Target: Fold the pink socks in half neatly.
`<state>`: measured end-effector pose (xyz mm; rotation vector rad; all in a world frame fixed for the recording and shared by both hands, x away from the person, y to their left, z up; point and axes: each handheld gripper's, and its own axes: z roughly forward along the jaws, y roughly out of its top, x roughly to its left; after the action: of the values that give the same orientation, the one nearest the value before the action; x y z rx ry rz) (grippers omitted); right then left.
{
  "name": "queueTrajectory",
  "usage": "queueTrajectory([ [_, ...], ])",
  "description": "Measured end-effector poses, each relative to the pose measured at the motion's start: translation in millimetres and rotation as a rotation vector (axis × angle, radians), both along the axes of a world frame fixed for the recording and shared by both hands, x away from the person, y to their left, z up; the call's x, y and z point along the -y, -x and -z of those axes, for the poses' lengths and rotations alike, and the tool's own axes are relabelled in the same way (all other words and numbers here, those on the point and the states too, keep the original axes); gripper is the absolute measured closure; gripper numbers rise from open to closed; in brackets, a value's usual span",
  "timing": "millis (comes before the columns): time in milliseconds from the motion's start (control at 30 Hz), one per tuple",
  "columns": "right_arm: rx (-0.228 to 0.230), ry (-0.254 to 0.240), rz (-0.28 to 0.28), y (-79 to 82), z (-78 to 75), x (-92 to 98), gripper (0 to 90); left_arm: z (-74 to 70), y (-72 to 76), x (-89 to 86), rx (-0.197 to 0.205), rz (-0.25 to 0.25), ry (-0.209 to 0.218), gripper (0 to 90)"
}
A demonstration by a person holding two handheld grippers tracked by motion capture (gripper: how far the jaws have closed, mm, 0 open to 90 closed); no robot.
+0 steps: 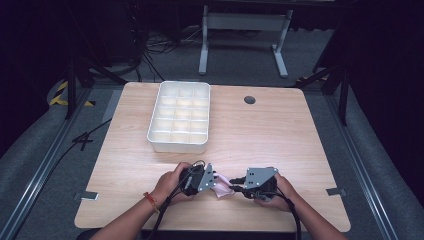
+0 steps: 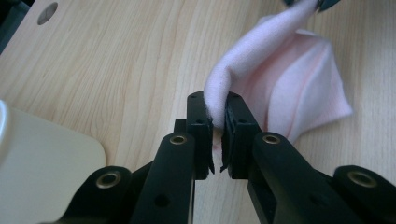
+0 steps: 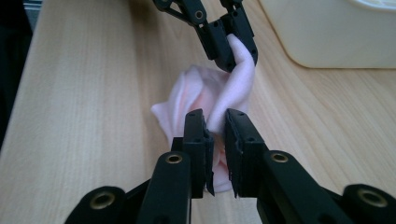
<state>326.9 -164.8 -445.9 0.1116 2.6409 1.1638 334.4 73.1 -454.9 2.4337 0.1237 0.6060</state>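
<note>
A wooden table (image 1: 280, 130) is seen from above, and the work is gathered at its near edge. At the left of the high view, a forearm with an orange-red wristband (image 1: 150, 201) is brought in from the bottom, and the left gripper (image 1: 216, 180) is held in that hand, its jaws turned toward the middle. In the left gripper view the jaws are pinched on a fold of the pink cloth (image 2: 299, 88), with an edge of the fabric caught between the pads; the rest of the cloth is draped down onto the wood to the right of them. At the lower left of that view a rounded corner of the cream tray (image 2: 46, 163) is seen just beside the gripper.

Between the two grippers the pink cloth (image 1: 222, 187) is found, partly resting on the table and partly lifted in a twisted band.

To the right, the right gripper (image 1: 232, 184) is held facing the left one, and its jaws are likewise closed on the cloth (image 3: 201, 102): in the right gripper view a fold is nipped between the pads, and the band is stretched up to the left gripper (image 3: 236, 55) farther off.

Well behind the hands stands the white compartment tray (image 1: 179, 116), its cells bare. A round grommet hole (image 1: 249, 100) is set in the table farther right. Nothing is placed between the grippers and the tray
</note>
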Motion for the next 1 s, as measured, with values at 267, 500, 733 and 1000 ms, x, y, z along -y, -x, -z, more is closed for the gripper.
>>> queueTrajectory([
  [267,-0.010,0.049,-0.012,1.4,6.8,-3.6,79.7,2.5,5.7,-13.6,-0.008,0.086,0.006,81.5],
  [500,-0.074,-0.061,0.044,-3.6,-8.8,6.5,76.1,4.7,9.4,-12.6,0.010,0.109,-0.021,81.3],
  [733,-0.068,-0.042,0.082,-4.6,-2.8,-5.4,82.1,6.3,10.6,-11.8,0.005,0.121,-0.033,81.1],
  [1000,-0.137,0.020,0.071,-9.5,15.1,-11.6,82.3,8.1,9.9,-11.8,-0.005,0.139,-0.032,80.2],
])
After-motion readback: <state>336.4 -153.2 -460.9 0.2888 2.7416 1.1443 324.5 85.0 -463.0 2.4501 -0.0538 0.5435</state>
